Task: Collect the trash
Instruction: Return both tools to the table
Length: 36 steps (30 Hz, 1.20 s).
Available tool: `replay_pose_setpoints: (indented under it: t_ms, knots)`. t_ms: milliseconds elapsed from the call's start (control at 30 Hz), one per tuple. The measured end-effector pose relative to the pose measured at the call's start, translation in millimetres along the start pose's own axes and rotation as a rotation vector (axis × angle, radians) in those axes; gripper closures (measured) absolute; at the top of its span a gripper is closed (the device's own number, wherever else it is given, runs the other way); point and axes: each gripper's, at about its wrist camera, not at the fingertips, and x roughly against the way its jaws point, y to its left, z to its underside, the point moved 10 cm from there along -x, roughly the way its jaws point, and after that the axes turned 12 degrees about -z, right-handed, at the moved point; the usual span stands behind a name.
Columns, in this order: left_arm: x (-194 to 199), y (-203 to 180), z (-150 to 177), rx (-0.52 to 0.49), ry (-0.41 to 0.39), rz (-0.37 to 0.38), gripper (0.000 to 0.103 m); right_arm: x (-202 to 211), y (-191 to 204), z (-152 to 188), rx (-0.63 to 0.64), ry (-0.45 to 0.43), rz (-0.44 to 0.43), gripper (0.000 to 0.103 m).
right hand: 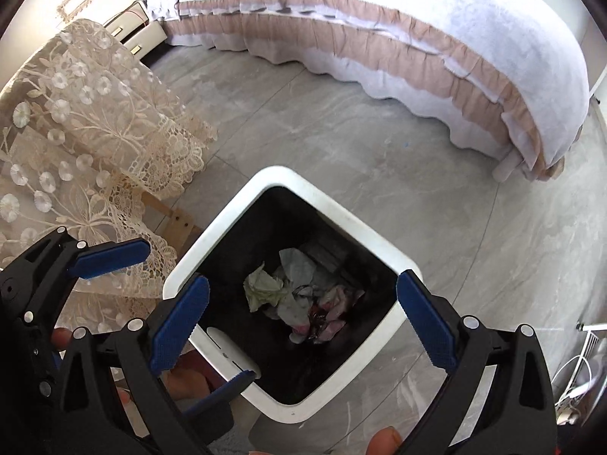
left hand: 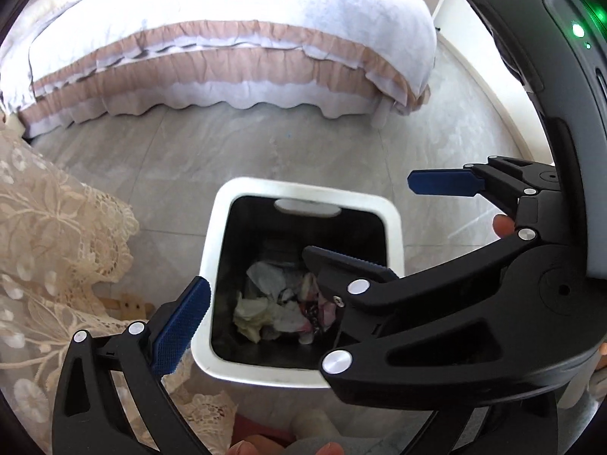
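Both grippers hang over a white bin that stands on the grey floor. The right gripper has its blue fingers spread wide, one at each side of the bin's mouth, and holds nothing. The left gripper is open too, with nothing in it; in its own view the right gripper crosses in front and hides part of the bin. The trash, crumpled paper and wrappers, lies at the bottom of the bin. A lace cloth hangs just beside the bin. Farther off stands a bed with a pink frill.
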Motion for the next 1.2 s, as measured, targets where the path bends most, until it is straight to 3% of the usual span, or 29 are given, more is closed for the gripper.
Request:
replay_pose_setpoints:
  t_ms: [167,333,567,700,867,1033,1200]
  knots:
    - [22.9,2.3,-4.4,0.007,-0.055,-0.009,0.004,24.6,3.8,-9.7,0.031,-0.056,0.045,0.005]
    - [74.1,19.2,-22.0,0.066,-0.184,-0.046,0.004,71.6,21.6,-32.8,0.063,-0.205,0.093,0.005]
    - [158.7,63.3,-25.4,0.146,-0.337,-0.146,0.004,120.4,78.1,-64.6,0.163,-0.345,0.037,0.005]
    - [204.7,100.7,-15.0,0.174,-0.402,-0.280,0.004,146.5,138.9,-79.8,0.260,-0.427,-0.034,0.005]
    - [254.2,164.4,20.0,0.245,-0.439,-0.439,0.004,169.4,236.6,-89.1,0.444,-0.527,-0.116,0.005]
    - [294.8,231.4,71.5,0.341,-0.438,-0.580,0.004,178.8,342.0,-81.7,0.645,-0.583,-0.196,0.005]
    - [335.4,303.5,134.3,0.492,-0.418,-0.699,0.004,171.9,437.0,-65.3,0.807,-0.583,-0.262,0.005]
